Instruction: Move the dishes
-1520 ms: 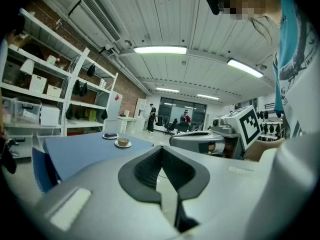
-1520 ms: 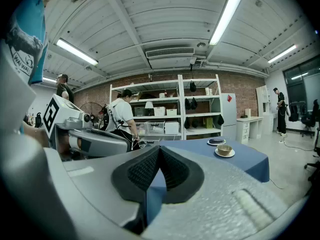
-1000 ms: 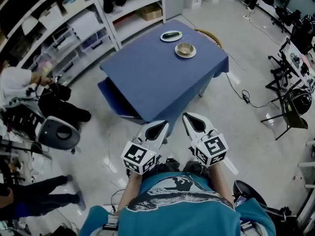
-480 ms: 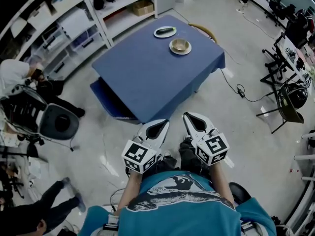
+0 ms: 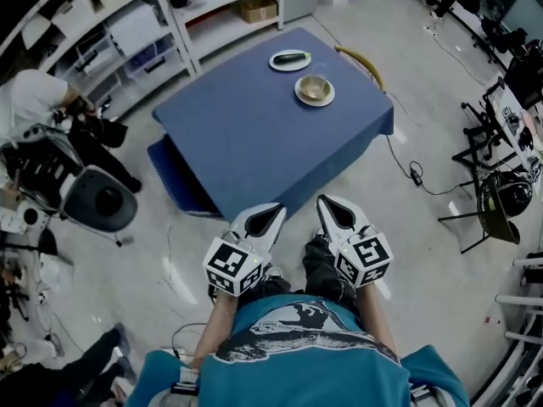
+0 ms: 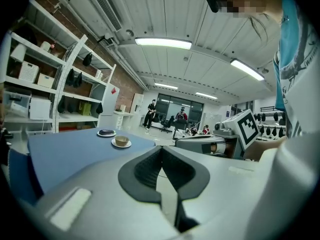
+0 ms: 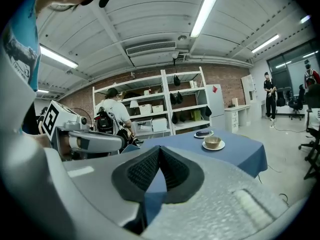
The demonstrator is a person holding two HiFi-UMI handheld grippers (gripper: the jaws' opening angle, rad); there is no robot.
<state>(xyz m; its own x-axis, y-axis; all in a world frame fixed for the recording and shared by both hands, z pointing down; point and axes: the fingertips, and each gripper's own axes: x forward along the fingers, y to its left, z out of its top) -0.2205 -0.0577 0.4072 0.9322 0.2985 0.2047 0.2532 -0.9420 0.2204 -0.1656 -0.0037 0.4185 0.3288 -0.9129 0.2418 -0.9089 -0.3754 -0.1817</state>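
Observation:
A blue table (image 5: 254,134) stands ahead of me. At its far end lies a white plate with a dark green item (image 5: 290,59), and beside it a tan bowl on a saucer (image 5: 314,89). Both show small in the left gripper view as plate (image 6: 106,132) and bowl (image 6: 121,141), and in the right gripper view as plate (image 7: 203,133) and bowl (image 7: 213,142). My left gripper (image 5: 273,210) and right gripper (image 5: 325,202) hang side by side just short of the table's near corner. Both are shut, hold nothing, and are far from the dishes.
White shelving (image 5: 127,24) lines the back left. A curved yellow chair back (image 5: 361,60) sits behind the table, and a blue seat (image 5: 174,172) is tucked at its left side. A seated person (image 5: 34,113) and office chair (image 5: 97,210) are at left. A cable (image 5: 416,172) and black stands (image 5: 501,189) are at right.
The table has drifted slightly in the head view as I shift on the floor. Both grippers stay together, shut and empty, and the dishes have not moved.

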